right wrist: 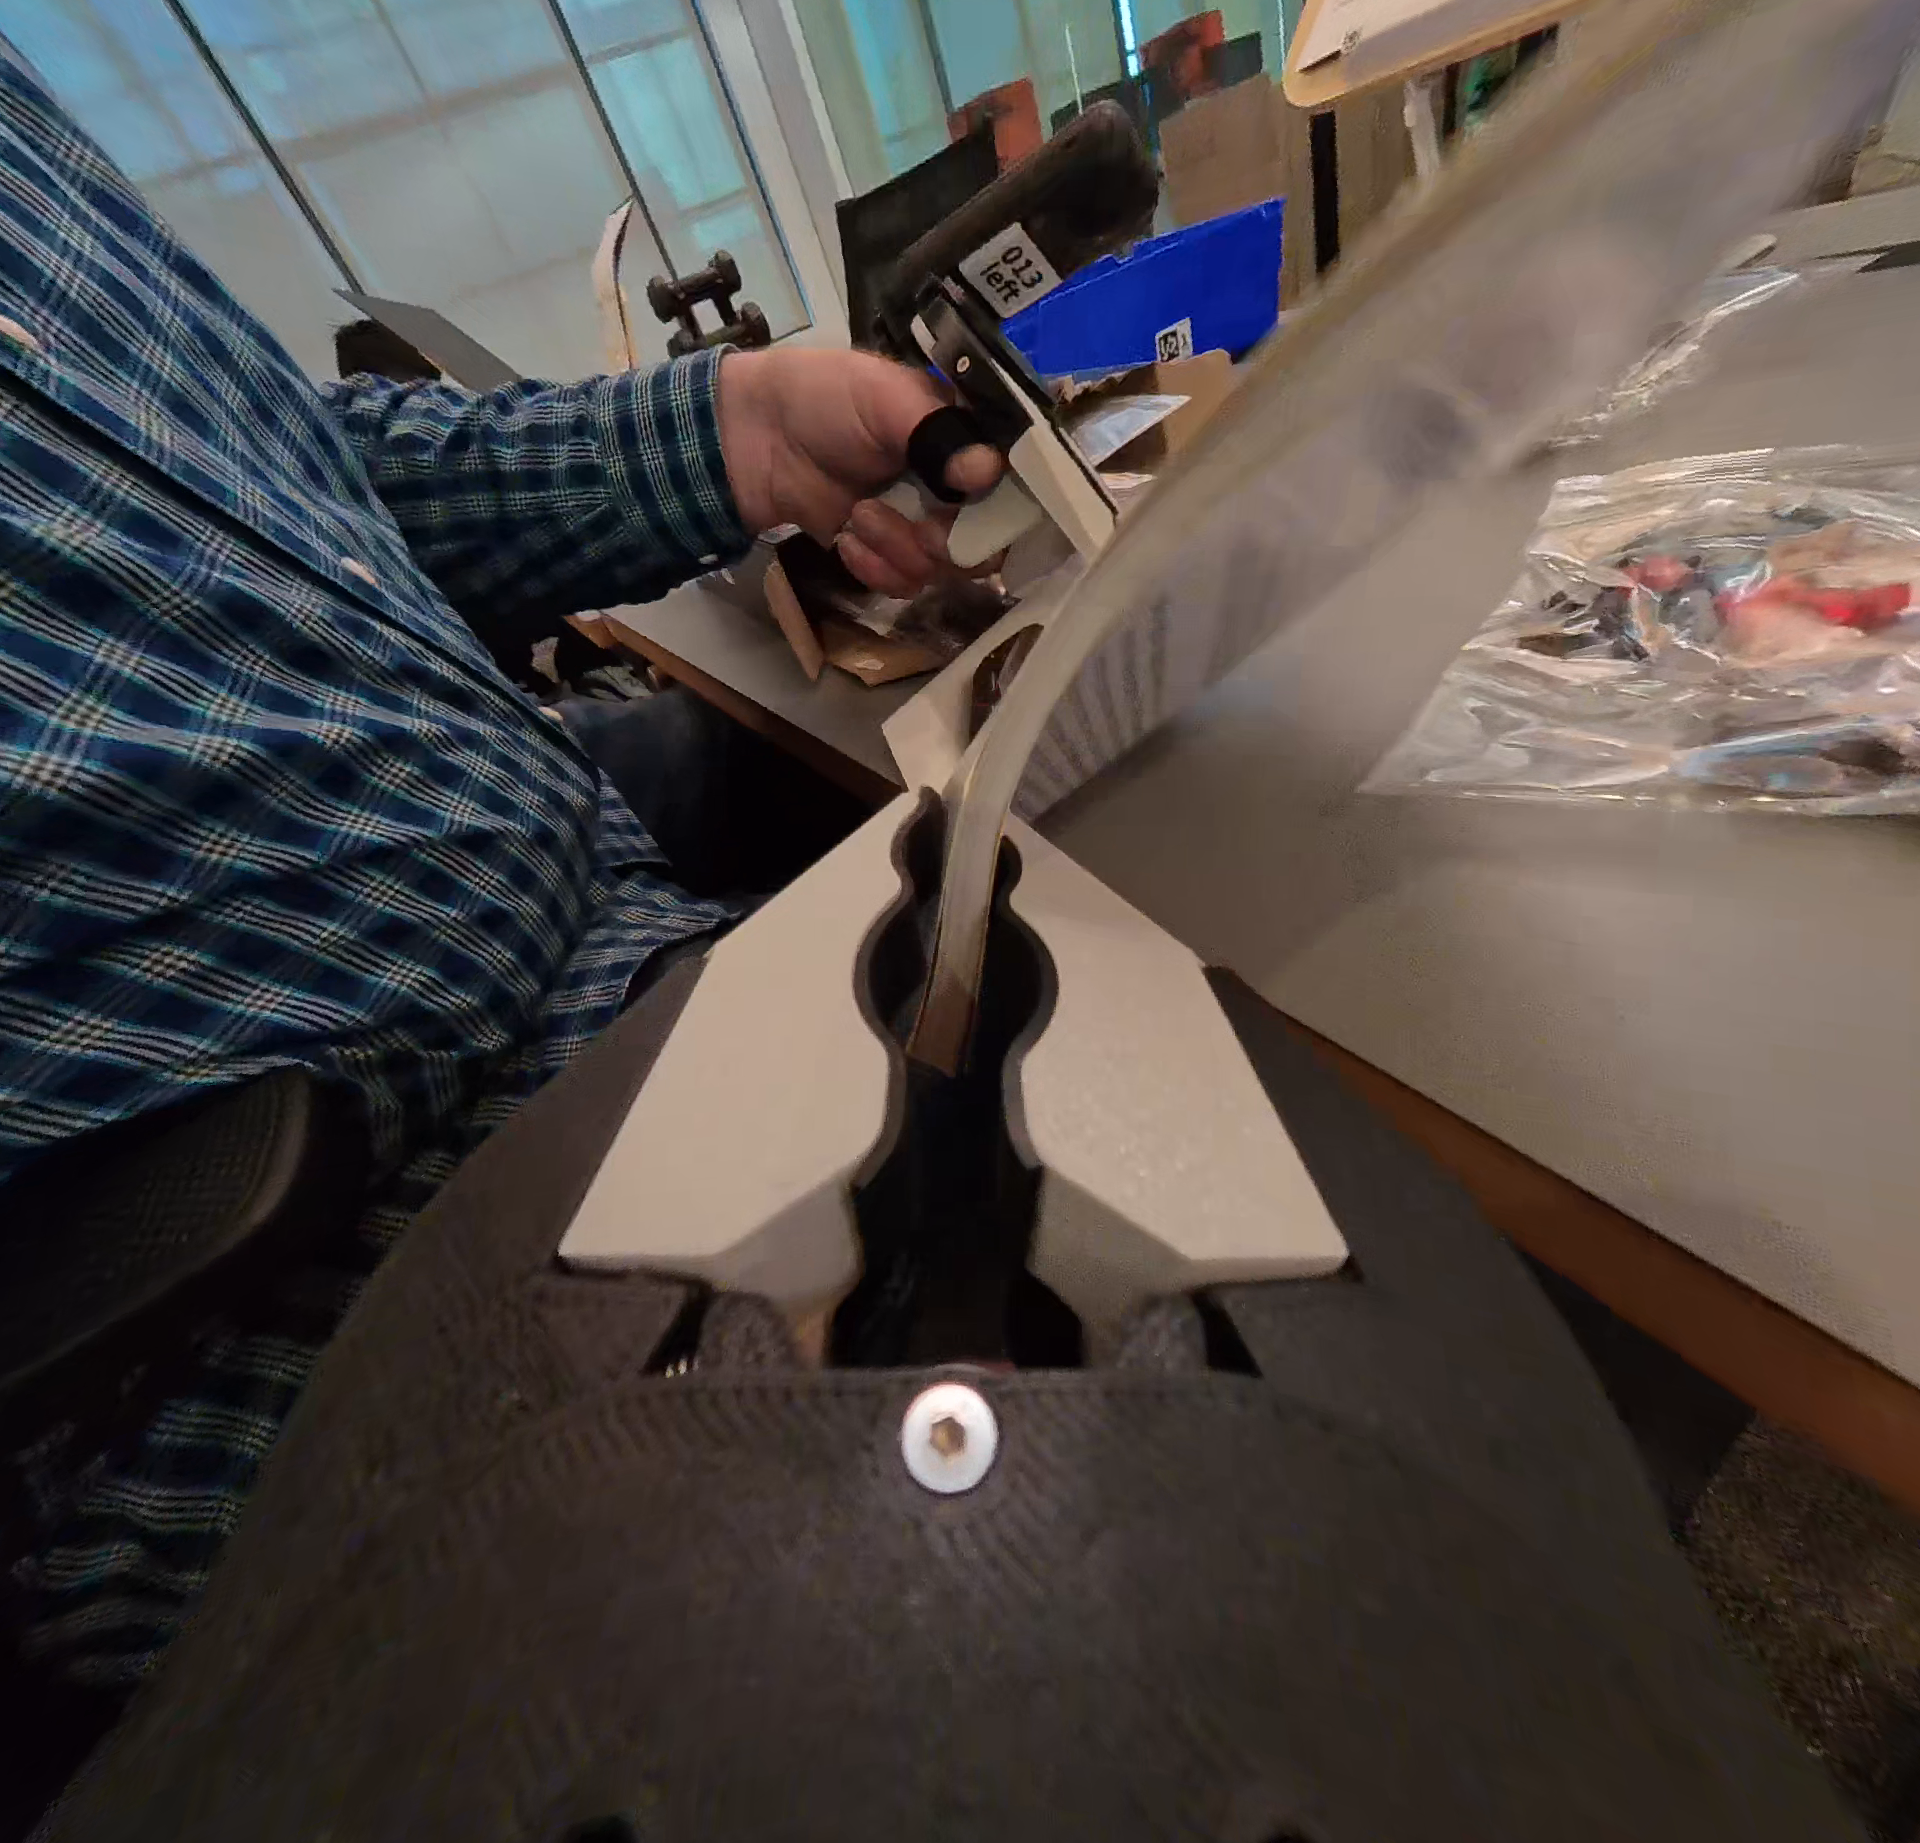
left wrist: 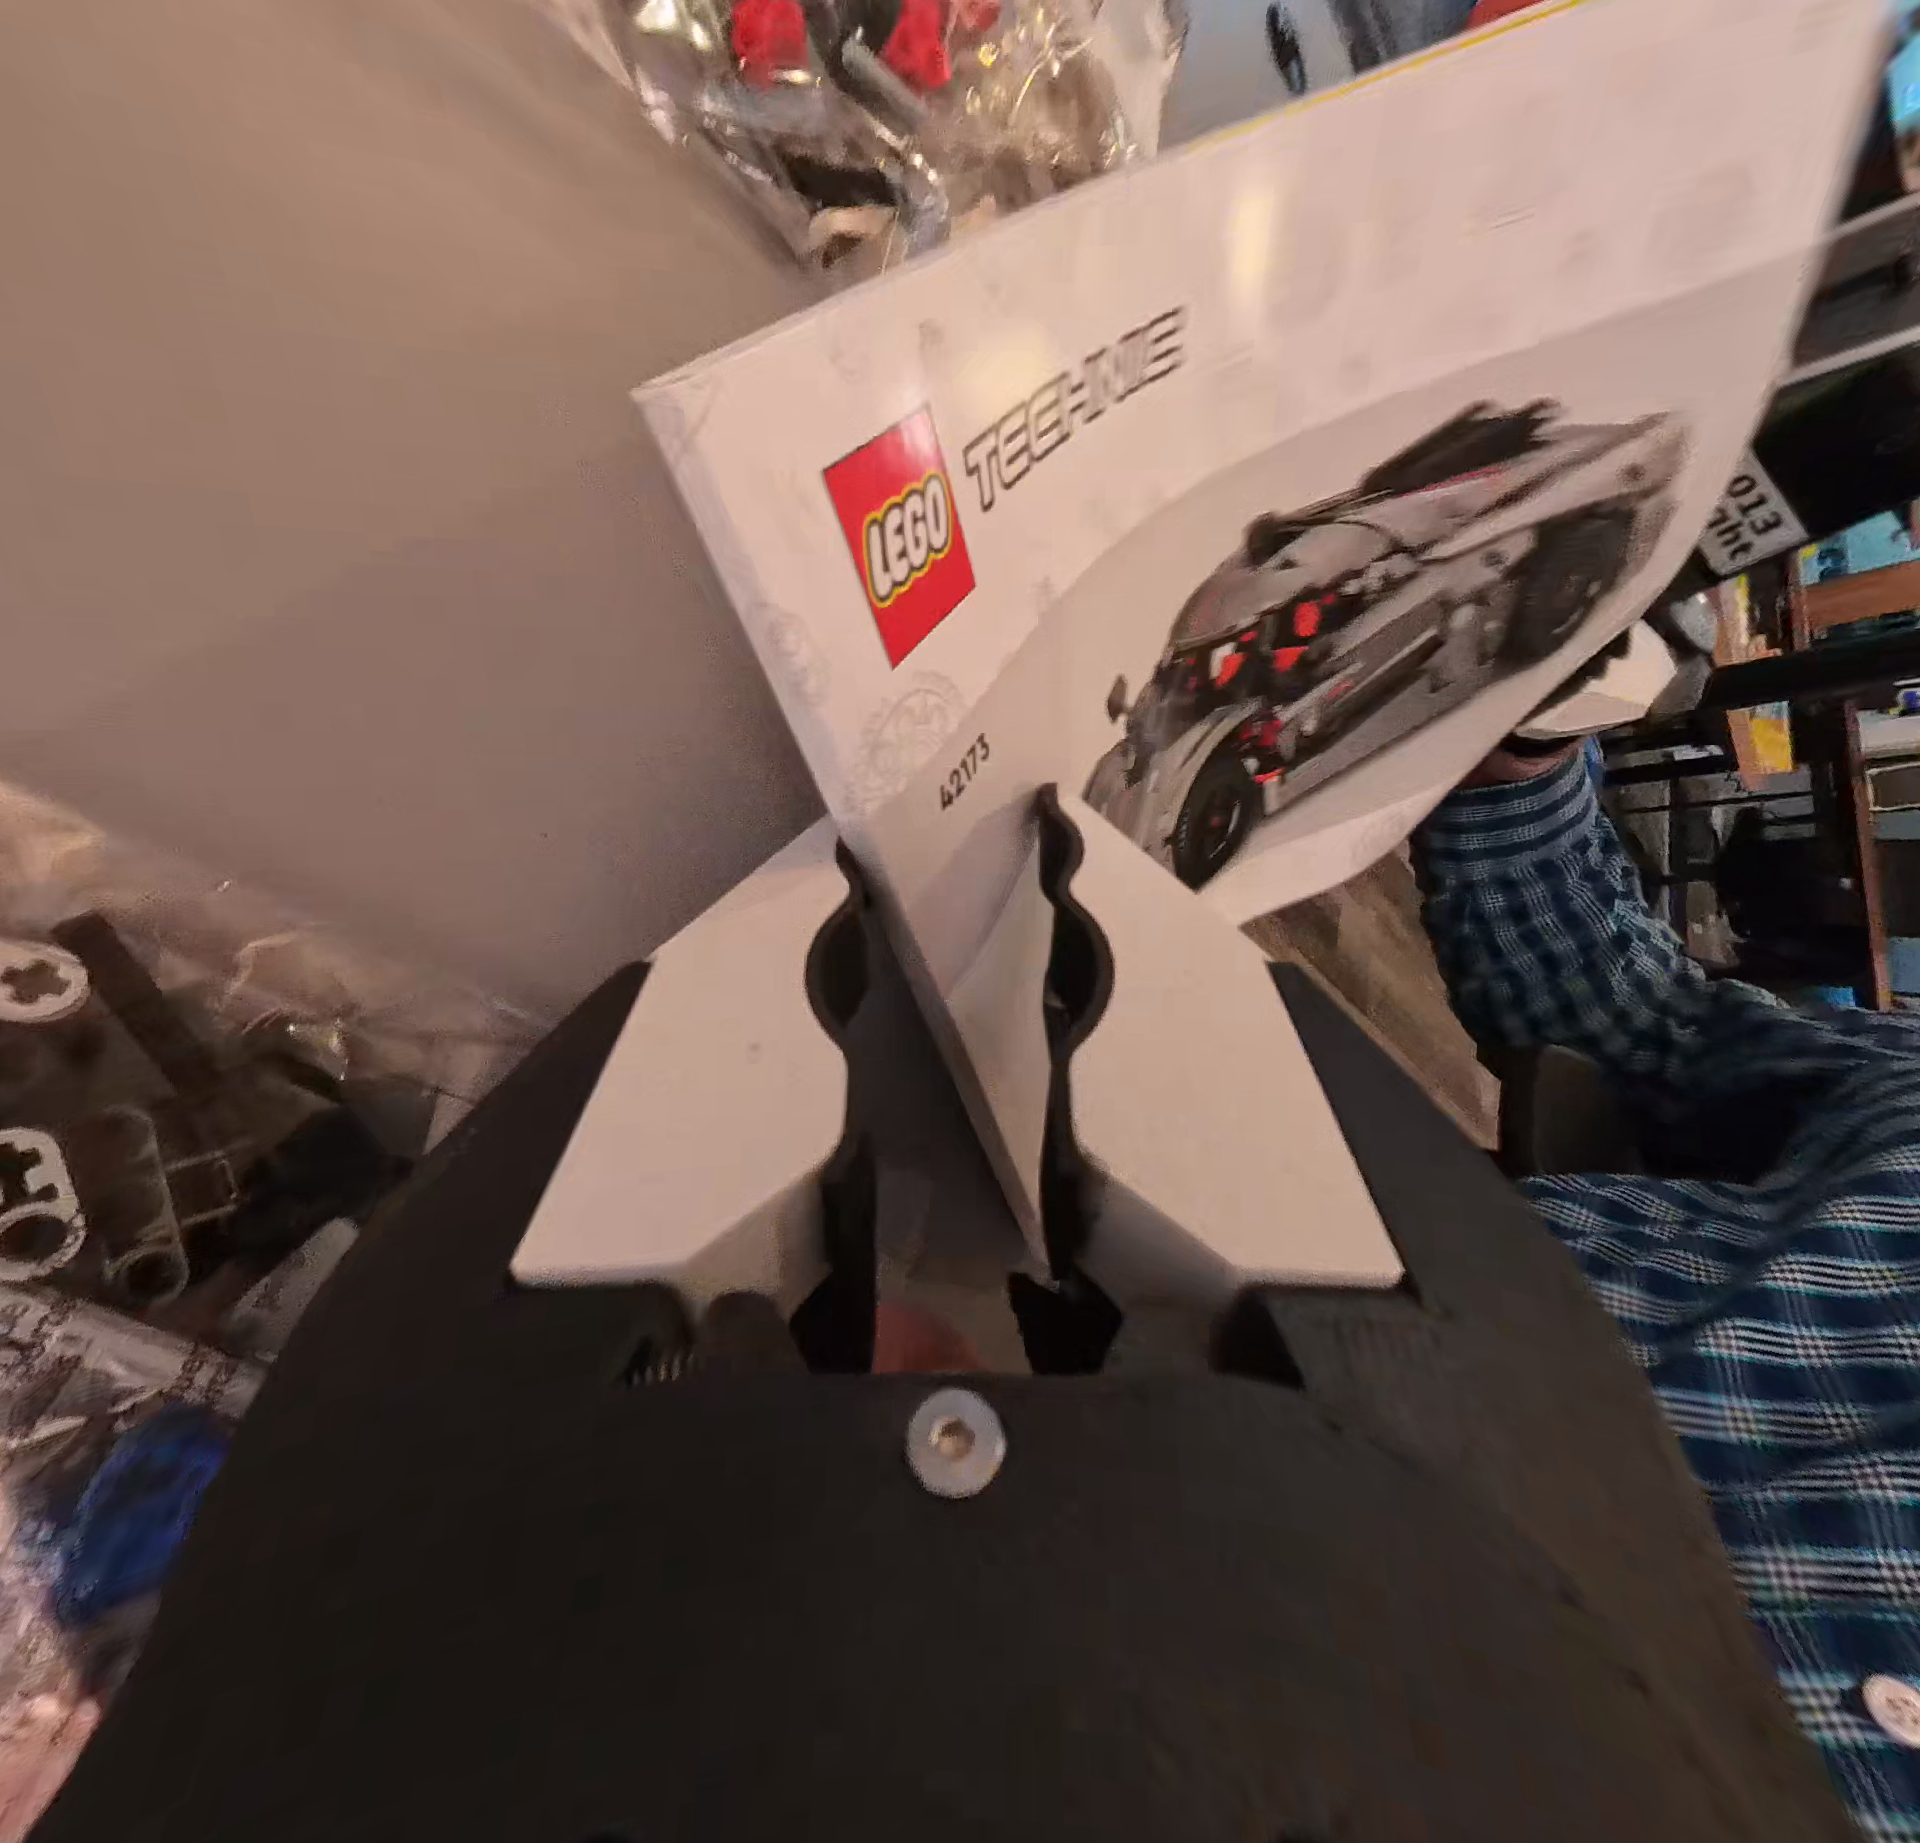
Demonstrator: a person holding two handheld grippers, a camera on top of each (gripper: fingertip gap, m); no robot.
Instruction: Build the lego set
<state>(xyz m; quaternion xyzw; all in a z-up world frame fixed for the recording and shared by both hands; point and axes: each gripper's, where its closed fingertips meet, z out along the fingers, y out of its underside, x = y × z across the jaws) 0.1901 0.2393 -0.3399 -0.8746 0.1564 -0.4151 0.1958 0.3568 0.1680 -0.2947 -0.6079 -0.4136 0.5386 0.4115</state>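
The LEGO instruction booklet (left wrist: 1299, 391), white with a grey car on its cover, is held up off the table. My left gripper (left wrist: 948, 827) is shut on its near corner, and the cover runs slantwise between the pads. My right gripper (right wrist: 966, 822) is shut on the opposite edge, where the booklet (right wrist: 1351, 463) bends and blurs upward. The right gripper shows at the booklet's far corner in the left wrist view (left wrist: 1600, 687). The left gripper shows in a hand in the right wrist view (right wrist: 1081, 515).
Clear bags of LEGO parts lie on the grey table (left wrist: 312, 443): one at the back (left wrist: 883, 79), one at the left (left wrist: 125, 1118), one in the right wrist view (right wrist: 1714, 630). The table's wooden front edge (right wrist: 1558, 1232) is close. A blue bin (right wrist: 1143, 287) stands behind. A plaid sleeve (left wrist: 1714, 1274) is at the right. The tips of one gripper are about 20 cm away from the tips of the other.
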